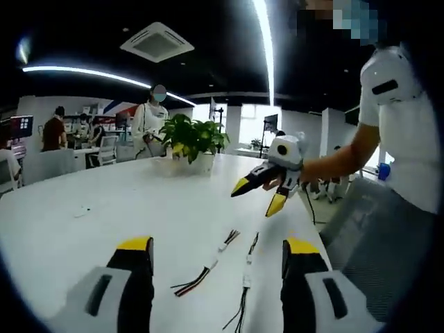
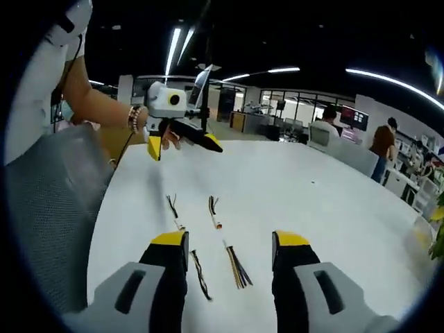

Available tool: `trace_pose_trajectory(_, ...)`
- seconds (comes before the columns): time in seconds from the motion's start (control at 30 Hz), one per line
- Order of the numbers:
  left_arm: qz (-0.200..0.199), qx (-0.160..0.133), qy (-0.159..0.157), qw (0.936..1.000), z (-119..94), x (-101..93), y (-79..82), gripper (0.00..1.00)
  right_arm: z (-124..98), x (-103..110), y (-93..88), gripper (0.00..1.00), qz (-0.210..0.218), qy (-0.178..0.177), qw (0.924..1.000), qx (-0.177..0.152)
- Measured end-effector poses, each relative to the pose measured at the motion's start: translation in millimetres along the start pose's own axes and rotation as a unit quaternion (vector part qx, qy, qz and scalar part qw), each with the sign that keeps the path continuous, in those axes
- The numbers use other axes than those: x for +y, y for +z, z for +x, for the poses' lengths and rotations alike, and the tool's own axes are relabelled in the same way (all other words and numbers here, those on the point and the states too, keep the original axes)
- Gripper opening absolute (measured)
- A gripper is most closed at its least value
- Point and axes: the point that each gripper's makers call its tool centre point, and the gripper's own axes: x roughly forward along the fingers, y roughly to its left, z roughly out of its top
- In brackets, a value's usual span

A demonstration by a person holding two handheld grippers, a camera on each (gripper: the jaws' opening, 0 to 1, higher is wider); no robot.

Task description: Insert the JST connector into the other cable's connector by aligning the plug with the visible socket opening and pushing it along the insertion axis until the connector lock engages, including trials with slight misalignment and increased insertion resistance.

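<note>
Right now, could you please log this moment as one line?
phase: pre-grasp | left claw: open, empty | right claw: open, empty | cables: lying unmated on white table

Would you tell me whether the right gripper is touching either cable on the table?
Apart. In the left gripper view, the right gripper hangs open above the table, with bare tabletop between its tips and the cables.

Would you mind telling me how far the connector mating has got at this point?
Nothing looks done yet. The two cables lie apart on the white table, connectors unmated. Nothing is in hand: the left gripper and right gripper are open and empty above them. Still left: picking up both cables, aligning plug with socket, and pushing until the lock engages.
</note>
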Motion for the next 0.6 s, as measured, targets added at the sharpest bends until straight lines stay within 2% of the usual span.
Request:
trace_pose_trajectory(0.4, -0.024, -0.007, -0.046, 0.9986, 21.6, 13.9, -16.4, 0.64, 22.4, 4.3, -22.7, 0.37, 0.029, 0.063, 0.9975, 0.009)
trace_pose_trajectory(0.6, -0.022, -0.001, -0.067, 0.9975, 32.7, 14.0, -22.3, 0.53, 29.8, -1.3, -28.2, 0.31, 0.039, 0.07, 0.9967, 0.002)
